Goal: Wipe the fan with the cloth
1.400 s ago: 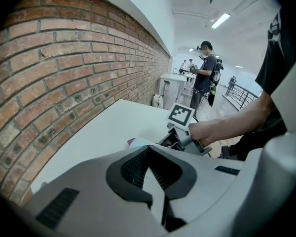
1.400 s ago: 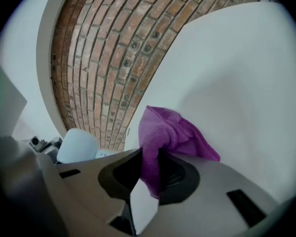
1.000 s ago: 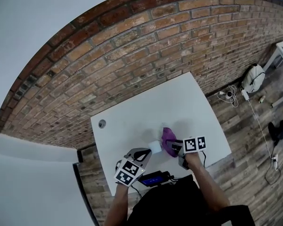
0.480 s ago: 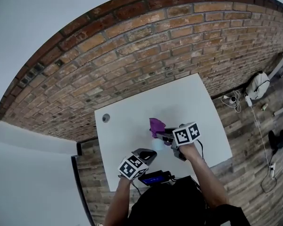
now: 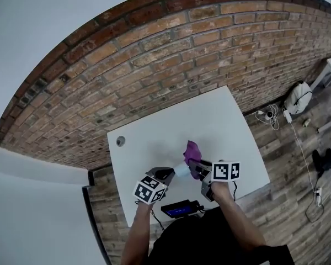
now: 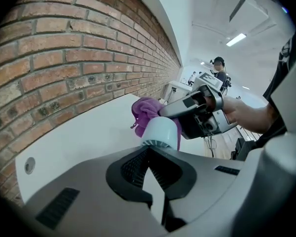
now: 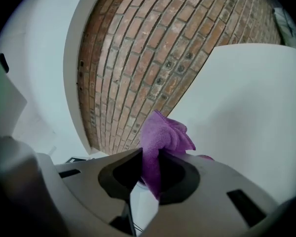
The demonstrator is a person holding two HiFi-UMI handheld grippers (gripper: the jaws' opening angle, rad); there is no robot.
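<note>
As the left gripper [image 5: 168,174] clamps the fan [image 5: 182,170], which juts straight ahead of its jaws, the right gripper [image 5: 197,169], clenched on the cloth [image 5: 192,149], holds it against the fan's far side.

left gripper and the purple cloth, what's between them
The small pale fan, held by the left gripper, with the cloth right behind it; clearest in the left gripper view.

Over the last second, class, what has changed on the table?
The right gripper lifted the purple cloth from beside the fan to above its far edge. Nothing was taken or released. The left gripper stays shut on the fan, the right on the cloth.
</note>
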